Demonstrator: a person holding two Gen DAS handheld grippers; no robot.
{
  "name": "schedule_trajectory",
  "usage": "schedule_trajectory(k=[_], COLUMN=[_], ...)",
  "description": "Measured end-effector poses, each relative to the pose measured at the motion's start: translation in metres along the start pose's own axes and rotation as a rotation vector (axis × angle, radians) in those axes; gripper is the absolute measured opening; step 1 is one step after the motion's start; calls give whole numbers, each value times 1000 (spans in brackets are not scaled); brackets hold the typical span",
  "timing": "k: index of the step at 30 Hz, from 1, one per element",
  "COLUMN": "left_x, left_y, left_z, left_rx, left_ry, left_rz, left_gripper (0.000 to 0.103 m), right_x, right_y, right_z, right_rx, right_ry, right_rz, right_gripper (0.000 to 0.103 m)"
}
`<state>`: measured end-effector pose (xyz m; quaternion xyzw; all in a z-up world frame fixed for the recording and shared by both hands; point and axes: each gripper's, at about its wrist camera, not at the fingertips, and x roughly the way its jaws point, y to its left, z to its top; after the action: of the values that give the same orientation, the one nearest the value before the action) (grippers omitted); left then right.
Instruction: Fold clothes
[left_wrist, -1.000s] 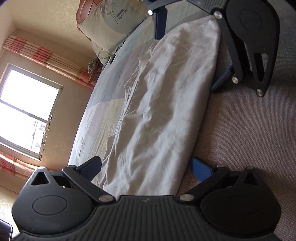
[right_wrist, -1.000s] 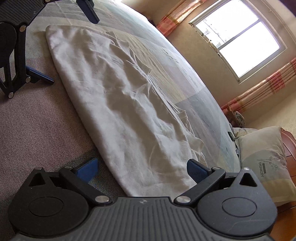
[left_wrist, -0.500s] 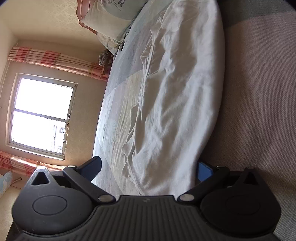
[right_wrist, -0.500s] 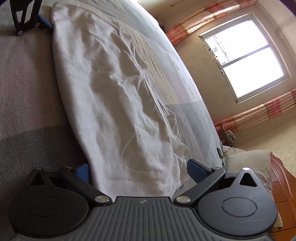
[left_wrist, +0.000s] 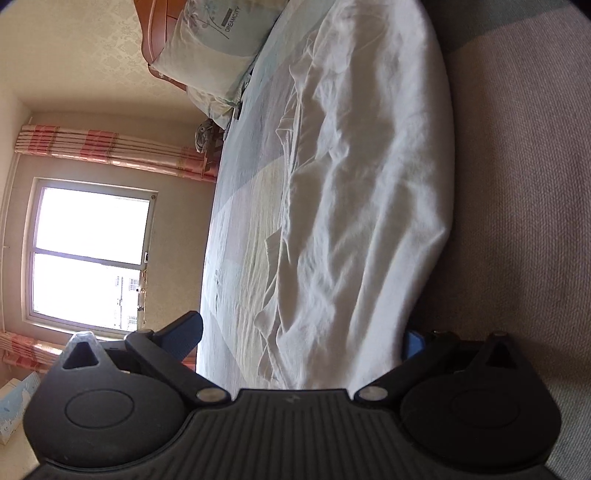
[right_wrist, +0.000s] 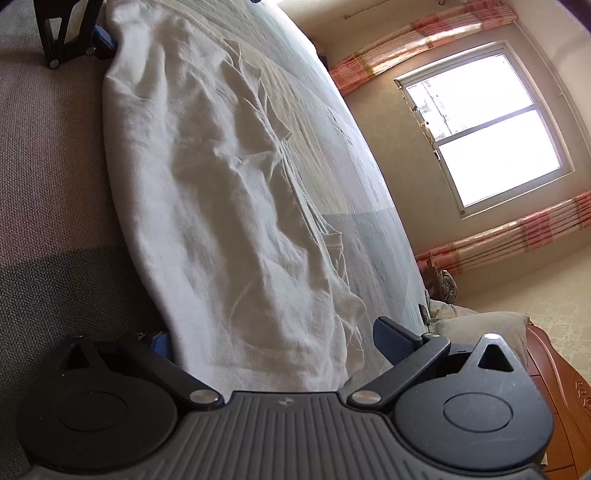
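A white garment (left_wrist: 362, 192) lies folded lengthwise on the bed, long and wrinkled; it also shows in the right wrist view (right_wrist: 221, 206). My left gripper (left_wrist: 299, 339) is open, its jaws straddling one end of the garment, the cloth lying between the blue pads. My right gripper (right_wrist: 273, 339) is open at the opposite end, with the cloth between its fingers too. The left gripper shows at the garment's far end in the right wrist view (right_wrist: 74, 33).
The bed has a brown-grey blanket (left_wrist: 517, 184) on one side and a pale blue-and-yellow sheet (left_wrist: 243, 221) on the other. A pillow (left_wrist: 218, 48) leans on the wooden headboard (right_wrist: 561, 398). A window (right_wrist: 491, 129) with pink curtains is beyond.
Both grippers have moved forward onto the garment's ends, so the cloth now lies between their open jaws. The right gripper has left the left wrist view.
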<state>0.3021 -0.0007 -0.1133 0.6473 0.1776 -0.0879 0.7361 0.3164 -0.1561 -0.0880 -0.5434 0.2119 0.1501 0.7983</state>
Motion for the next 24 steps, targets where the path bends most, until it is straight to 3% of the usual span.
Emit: schedule_trajectory(k=[4, 8, 13, 17, 21, 24], left_x=[-2, -5, -6, -7, -9, -10], left_y=[-8, -17, -19, -23, -32, -39], left_z=[5, 18, 13, 10, 10, 10], left_rx=[72, 126, 78, 54, 69, 79], left_ry=[-30, -81, -61, -41, -27, -16], left_rz=[33, 43, -81, -125, -135, -144], left_gripper=[102, 97, 57, 39, 0, 0], right_x=[3, 0, -3, -3, -3, 0], right_y=[-3, 12, 16, 13, 10, 10], right_z=[-7, 3, 6, 3, 1, 6], right_rx=[-14, -92, -107, -42, 7, -25], right_ry=[27, -15, -40, -29, -9, 0], right_rz=[-19, -48, -57, -61, -52, -24], right_gripper=[103, 103, 103, 103, 101, 91])
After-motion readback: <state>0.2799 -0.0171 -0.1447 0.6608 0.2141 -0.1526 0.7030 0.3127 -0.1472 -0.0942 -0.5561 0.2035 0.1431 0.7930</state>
